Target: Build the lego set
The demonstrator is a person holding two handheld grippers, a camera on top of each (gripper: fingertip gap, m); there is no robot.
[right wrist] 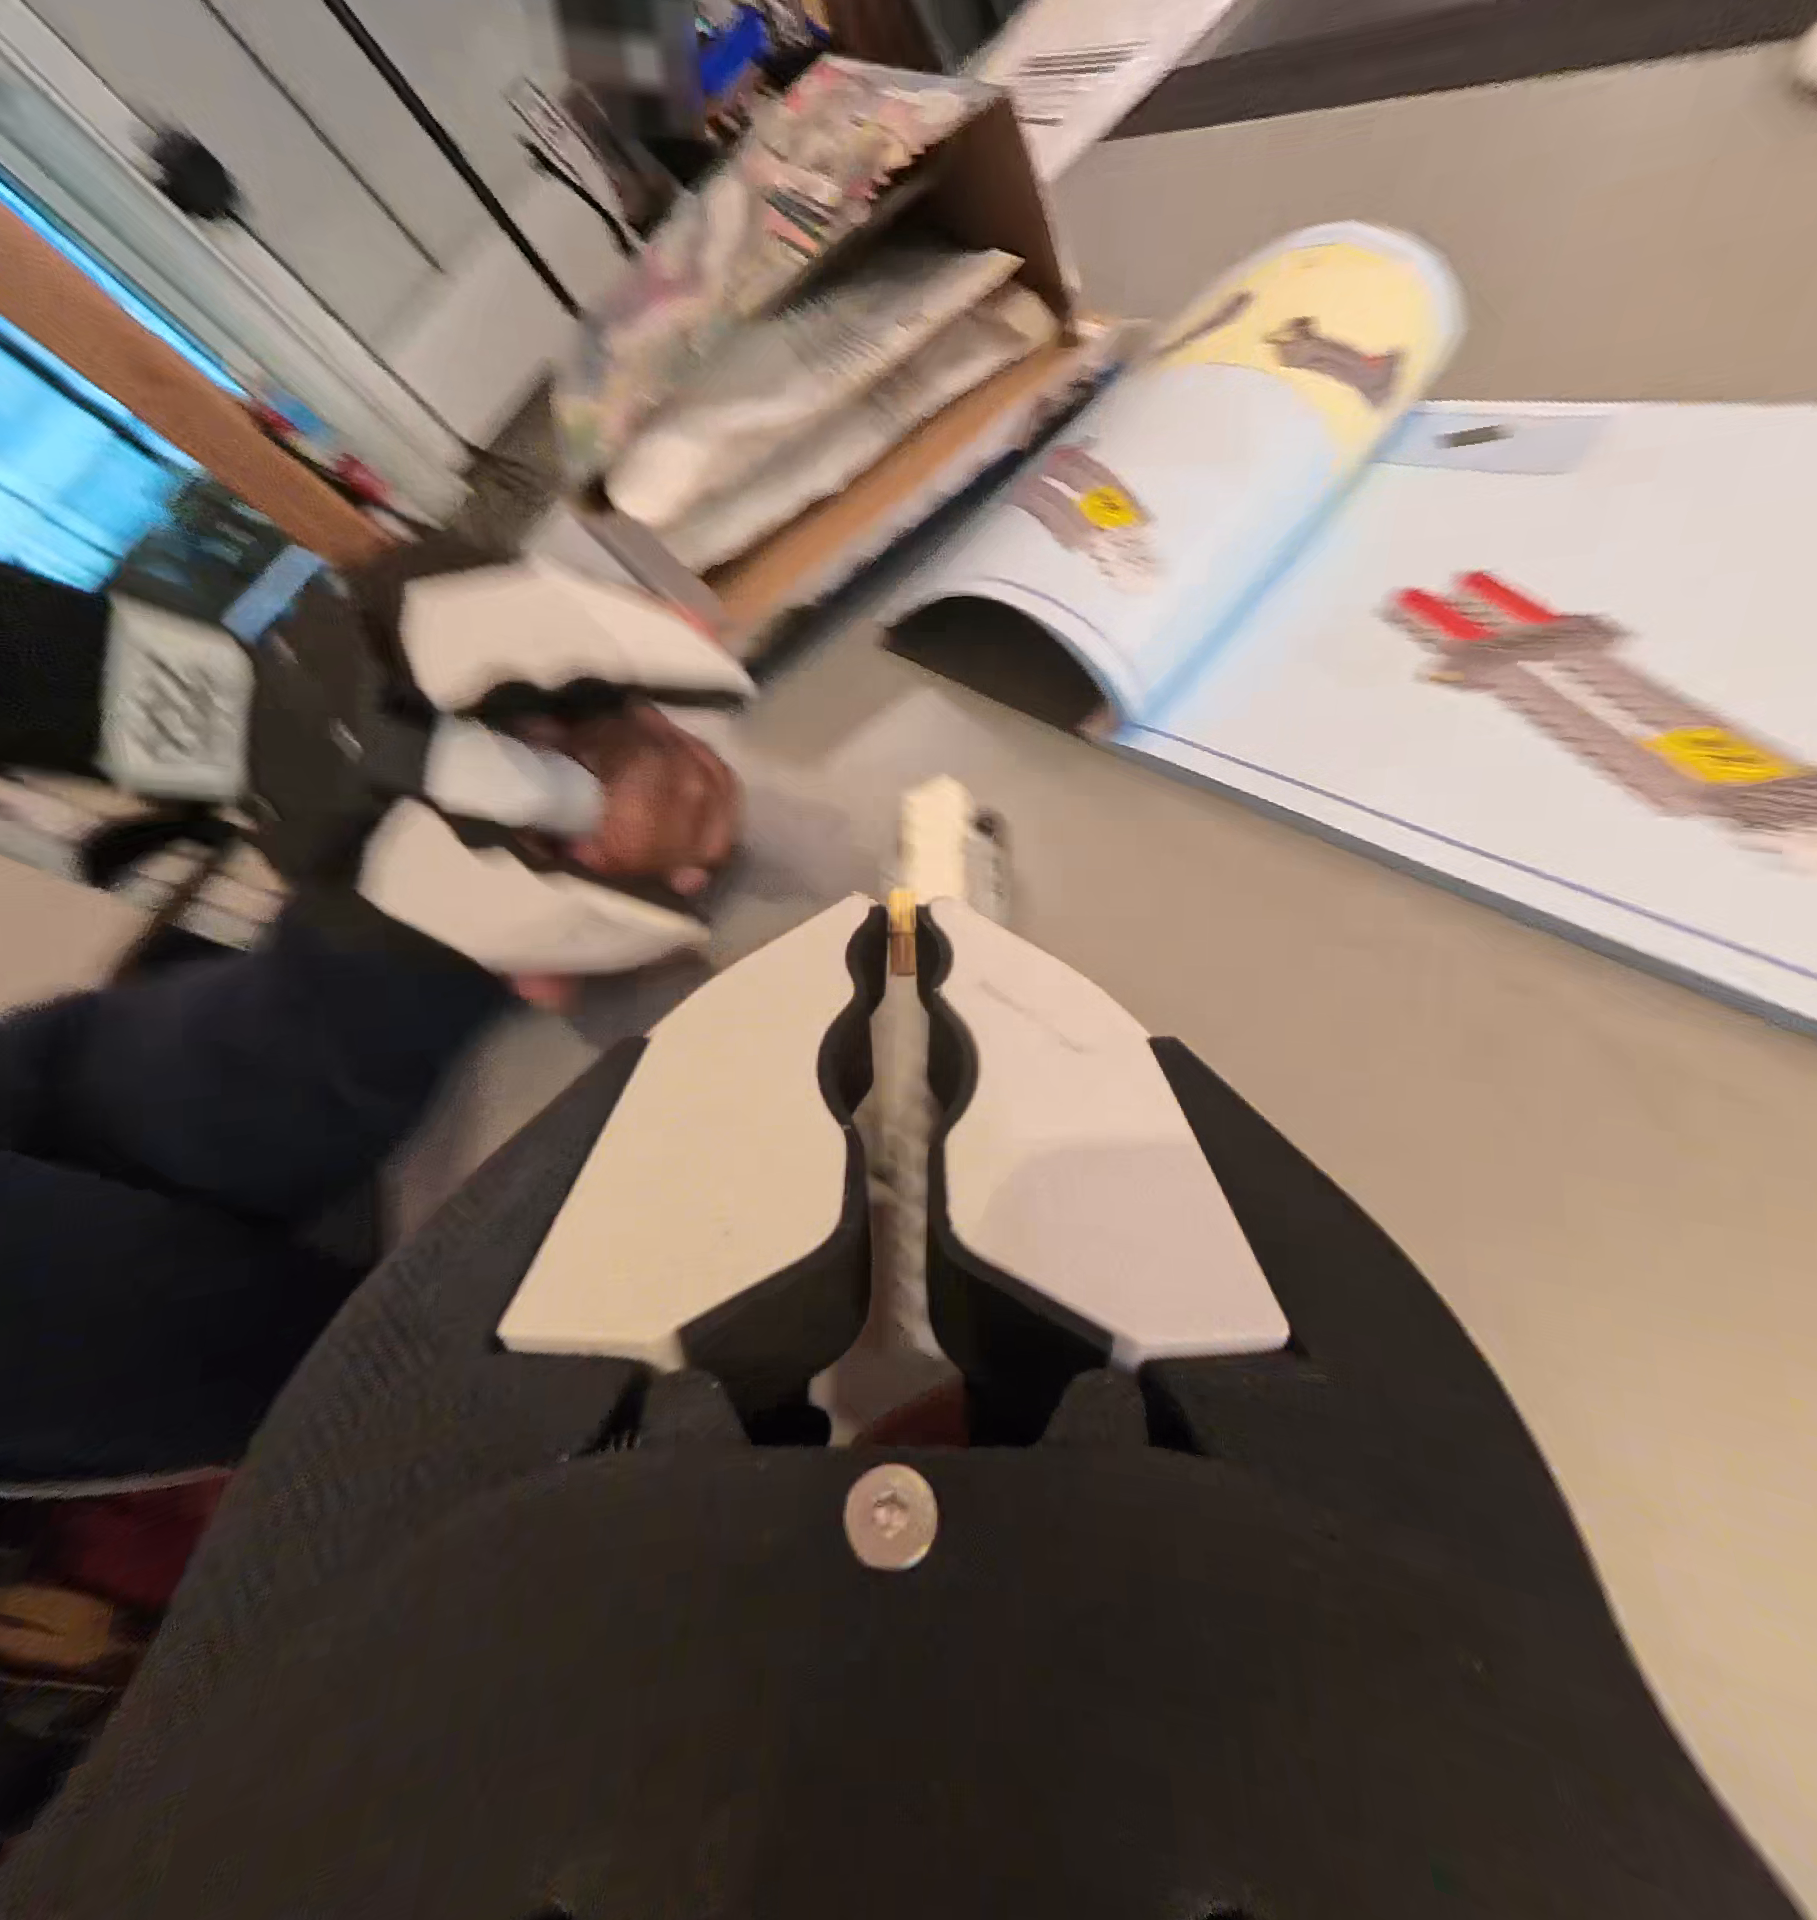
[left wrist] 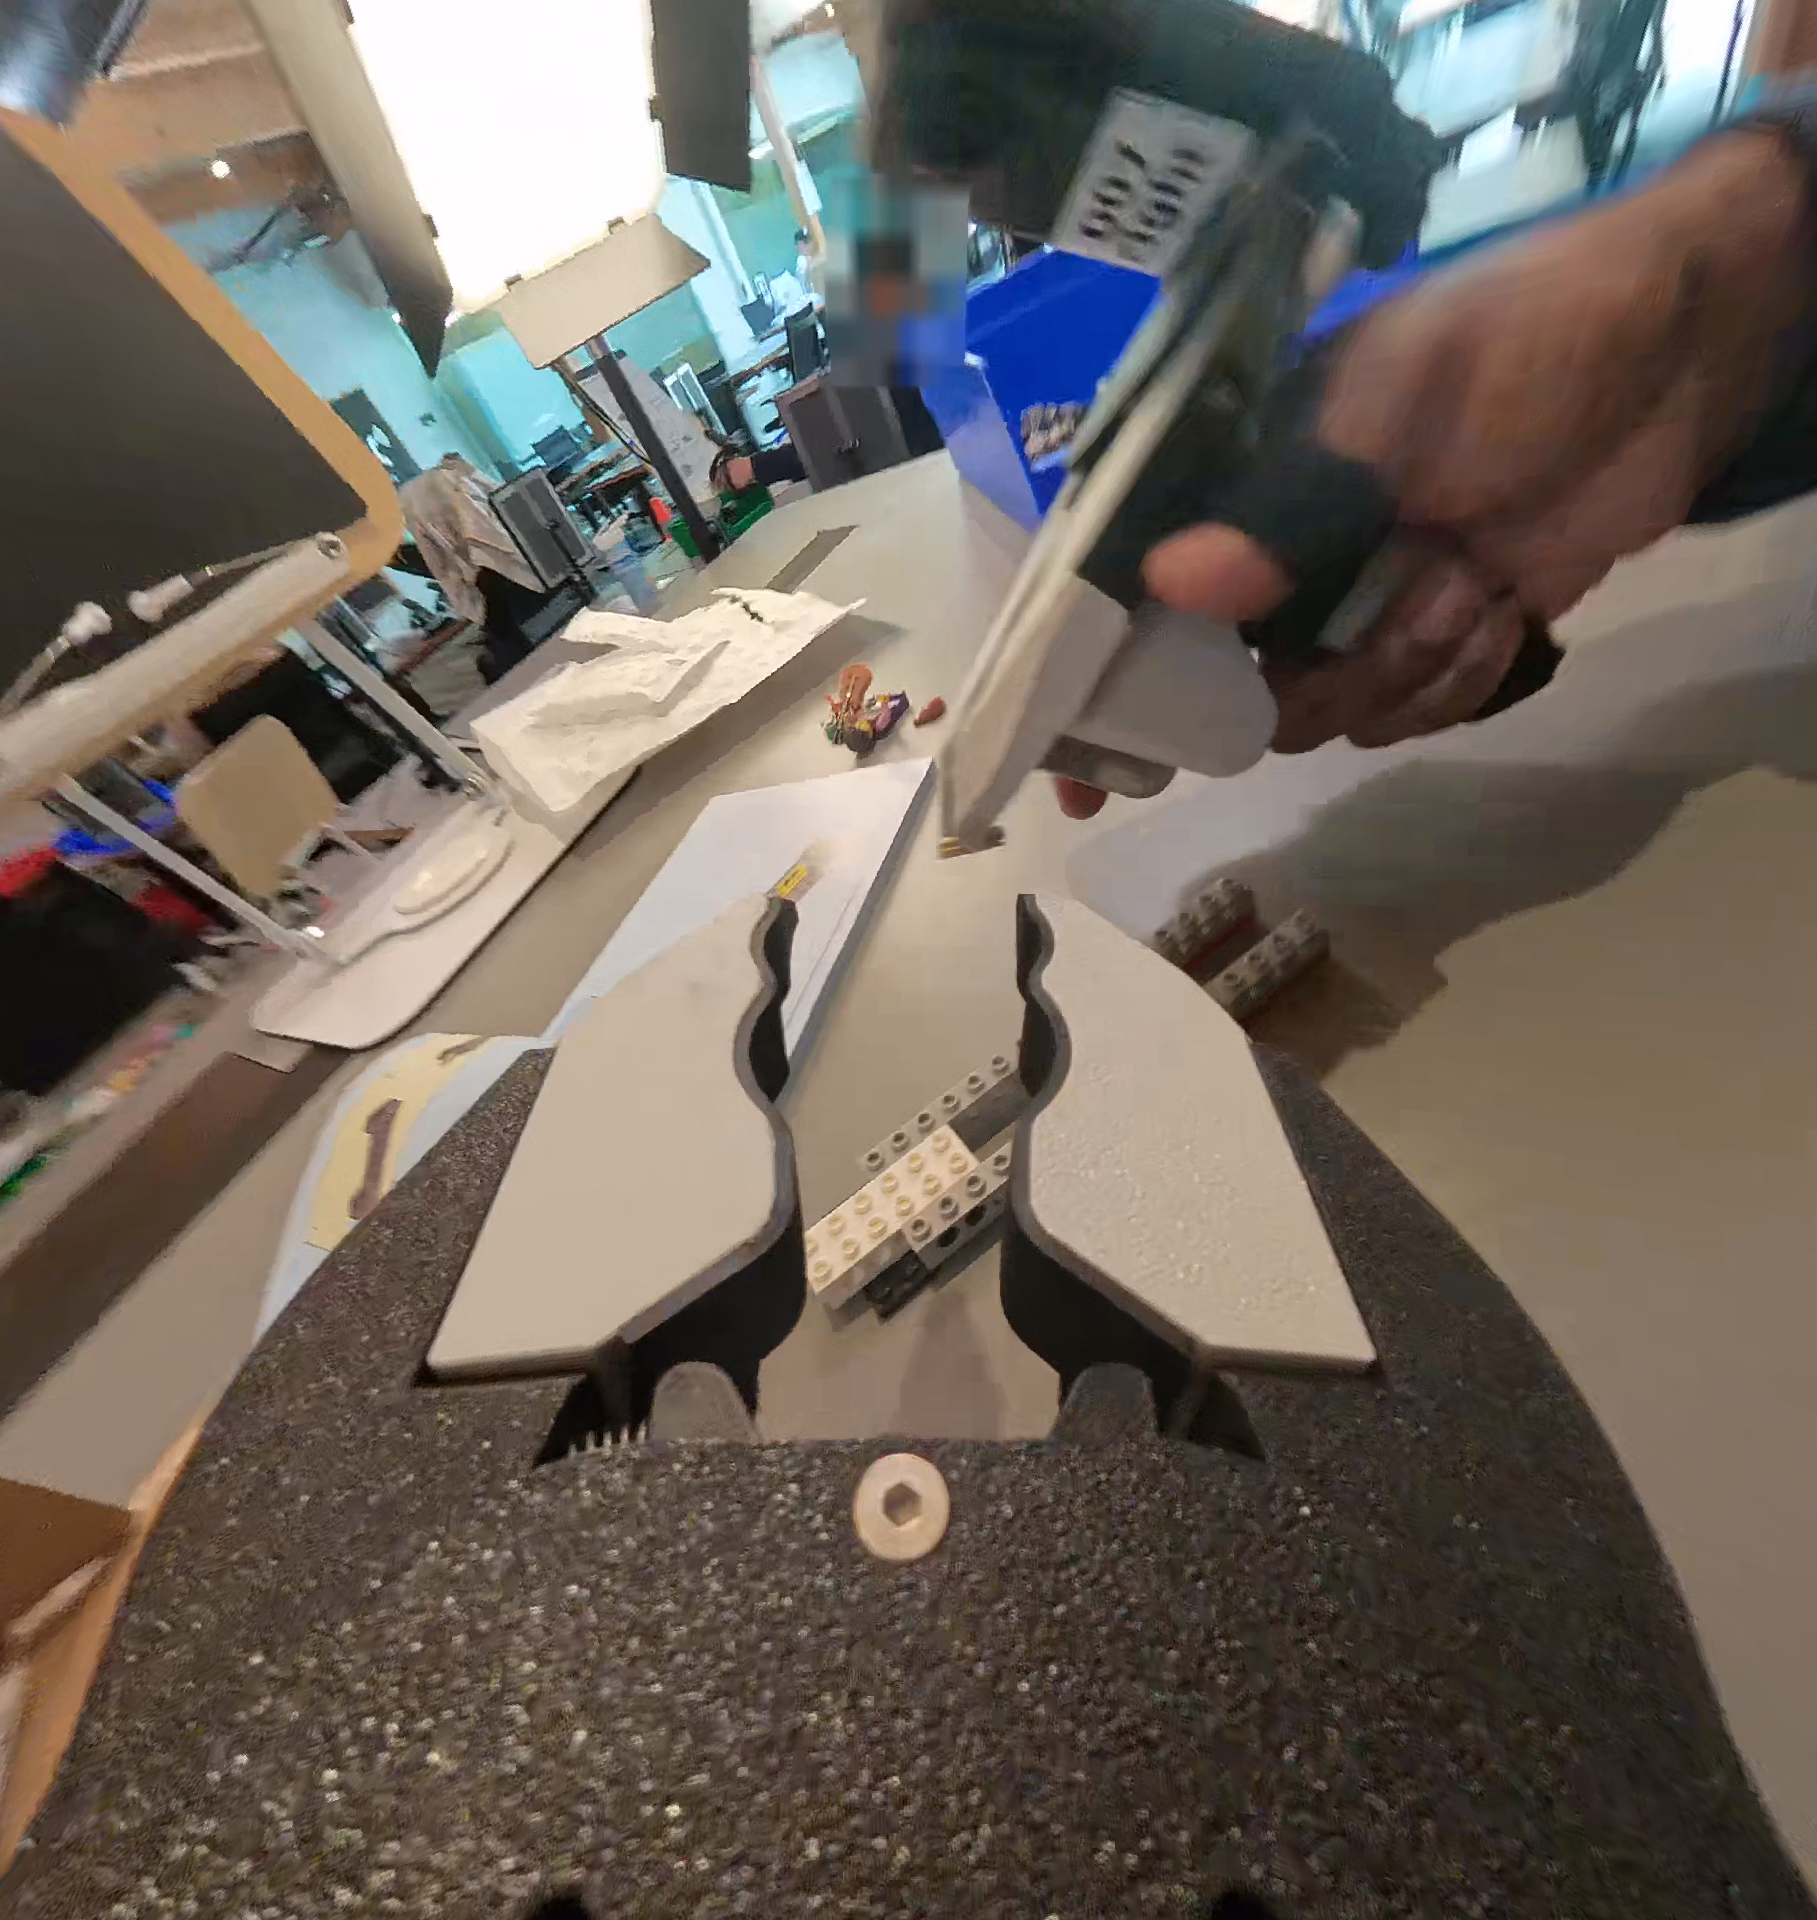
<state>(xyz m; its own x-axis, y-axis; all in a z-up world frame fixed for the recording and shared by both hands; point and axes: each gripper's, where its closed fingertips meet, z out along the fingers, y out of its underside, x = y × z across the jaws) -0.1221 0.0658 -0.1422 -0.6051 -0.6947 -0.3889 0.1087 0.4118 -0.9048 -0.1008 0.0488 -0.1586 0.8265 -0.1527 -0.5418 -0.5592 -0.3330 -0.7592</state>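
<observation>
Tan stud pinched in right claw; left claw spread over brick assembly.

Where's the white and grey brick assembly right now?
In the left wrist view, the white and grey brick assembly lies on the table between the left gripper's open jaws, touching its right finger.

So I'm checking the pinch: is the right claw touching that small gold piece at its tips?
Touching. The right wrist view shows the small gold piece squeezed between both fingertips of the right claw, no gap either side.
</observation>
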